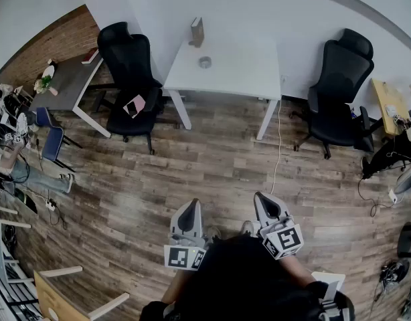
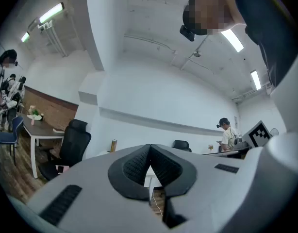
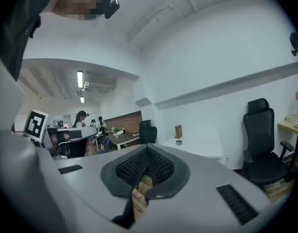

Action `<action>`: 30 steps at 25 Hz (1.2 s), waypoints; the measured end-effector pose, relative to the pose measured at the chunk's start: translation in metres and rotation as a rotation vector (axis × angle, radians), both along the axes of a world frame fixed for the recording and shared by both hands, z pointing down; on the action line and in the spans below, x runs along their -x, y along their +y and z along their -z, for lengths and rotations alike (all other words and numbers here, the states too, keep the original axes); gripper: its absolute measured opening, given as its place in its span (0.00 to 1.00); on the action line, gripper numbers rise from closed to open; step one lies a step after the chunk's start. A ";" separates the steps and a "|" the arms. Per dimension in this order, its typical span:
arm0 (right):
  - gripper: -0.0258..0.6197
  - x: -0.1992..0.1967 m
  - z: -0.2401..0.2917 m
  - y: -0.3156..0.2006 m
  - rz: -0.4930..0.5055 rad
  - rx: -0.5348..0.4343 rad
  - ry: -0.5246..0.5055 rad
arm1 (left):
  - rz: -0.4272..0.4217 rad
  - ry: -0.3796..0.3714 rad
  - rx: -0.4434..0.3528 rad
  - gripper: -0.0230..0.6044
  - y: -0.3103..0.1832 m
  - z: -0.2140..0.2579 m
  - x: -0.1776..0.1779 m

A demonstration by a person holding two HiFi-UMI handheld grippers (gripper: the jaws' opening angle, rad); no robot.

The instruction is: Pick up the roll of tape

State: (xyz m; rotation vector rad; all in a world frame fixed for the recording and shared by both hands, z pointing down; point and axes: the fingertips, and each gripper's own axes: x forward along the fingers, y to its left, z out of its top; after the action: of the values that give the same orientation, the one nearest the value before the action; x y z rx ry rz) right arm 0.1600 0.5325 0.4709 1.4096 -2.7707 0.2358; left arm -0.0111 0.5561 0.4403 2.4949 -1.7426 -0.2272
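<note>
The tape (image 1: 205,62) sits on a white table (image 1: 242,79) at the upper centre of the head view, well apart from both grippers, which are held low in the frame over a wood floor (image 1: 192,159). A brown box (image 1: 197,31) stands upright at the table's far edge, just beyond the tape.

The left gripper (image 1: 190,206) and right gripper (image 1: 263,197) lie side by side at lower centre, both pointing up the frame toward the table, with the person's dark sleeves below them. Each carries its marker cube at the rear.

In the left gripper view the left gripper (image 2: 150,150) has its jaws pressed together with nothing between them. The box (image 2: 113,145) shows left of centre, beyond the jaws.

In the right gripper view the right gripper (image 3: 146,153) likewise has its jaws closed on nothing, only a sliver of floor showing through the gap below the pads. Beyond it, right of centre, the tape (image 3: 178,142) rests on the table (image 3: 202,148) in front of the box (image 3: 178,131).

Two black chairs flank the table in the head view: a left chair (image 1: 128,72) with a pink item on its seat, and a right chair (image 1: 339,89). A grey desk (image 1: 65,82) stands at upper left, and a white cable (image 1: 278,146) trails down the floor from the table's right leg.
</note>
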 end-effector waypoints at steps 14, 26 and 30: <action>0.06 0.028 -0.003 -0.007 -0.024 0.009 -0.030 | -0.025 0.000 -0.007 0.07 -0.004 -0.004 0.023; 0.06 0.074 -0.014 -0.025 -0.068 0.029 -0.011 | -0.054 0.024 0.019 0.07 -0.019 -0.024 0.065; 0.06 0.081 -0.019 -0.047 -0.058 0.039 -0.002 | -0.056 0.034 0.046 0.07 -0.038 -0.032 0.067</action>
State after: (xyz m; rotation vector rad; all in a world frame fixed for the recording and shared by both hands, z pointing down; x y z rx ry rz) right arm 0.0793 0.4859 0.4903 1.4833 -2.7139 0.2905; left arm -0.0777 0.5179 0.4726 2.4889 -1.6441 -0.2212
